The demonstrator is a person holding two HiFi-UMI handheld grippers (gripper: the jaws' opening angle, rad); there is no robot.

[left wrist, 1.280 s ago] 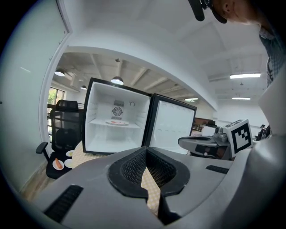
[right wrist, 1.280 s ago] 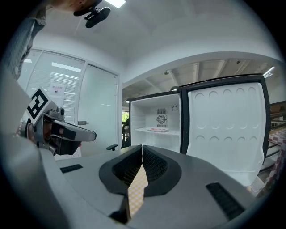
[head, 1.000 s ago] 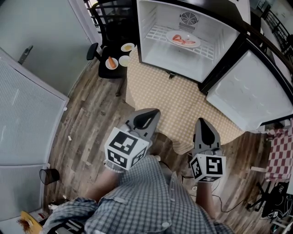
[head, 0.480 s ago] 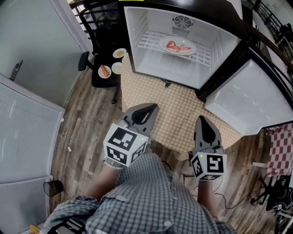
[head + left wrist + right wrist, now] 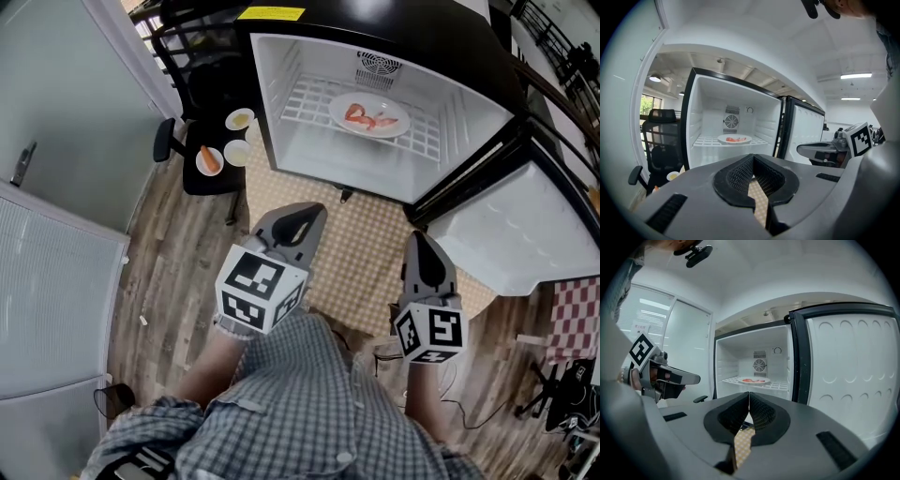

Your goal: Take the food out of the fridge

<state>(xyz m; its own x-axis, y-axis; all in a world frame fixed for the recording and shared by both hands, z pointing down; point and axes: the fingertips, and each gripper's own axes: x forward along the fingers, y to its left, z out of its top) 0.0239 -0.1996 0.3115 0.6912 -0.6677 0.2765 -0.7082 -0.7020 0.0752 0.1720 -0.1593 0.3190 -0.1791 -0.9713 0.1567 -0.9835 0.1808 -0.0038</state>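
Observation:
A white plate (image 5: 369, 114) with reddish food (image 5: 364, 117) sits on the wire shelf (image 5: 319, 98) inside the open fridge (image 5: 375, 37). The same plate (image 5: 734, 138) shows straight ahead in the left gripper view, and the plate (image 5: 755, 380) is also ahead in the right gripper view. My left gripper (image 5: 300, 220) is shut and empty, well short of the fridge opening. The right gripper (image 5: 418, 246) is beside it, also shut with nothing between its tips. Both point toward the fridge.
The fridge door (image 5: 520, 234) stands swung open at the right. A checked mat (image 5: 366, 244) lies on the wood floor in front of the fridge. At the left a black chair (image 5: 211, 150) carries three small plates, one with a carrot (image 5: 209, 157).
Both grippers have moved forward toward the fridge, side by side. The fridge and plate now look nearer. Jaws stayed shut.

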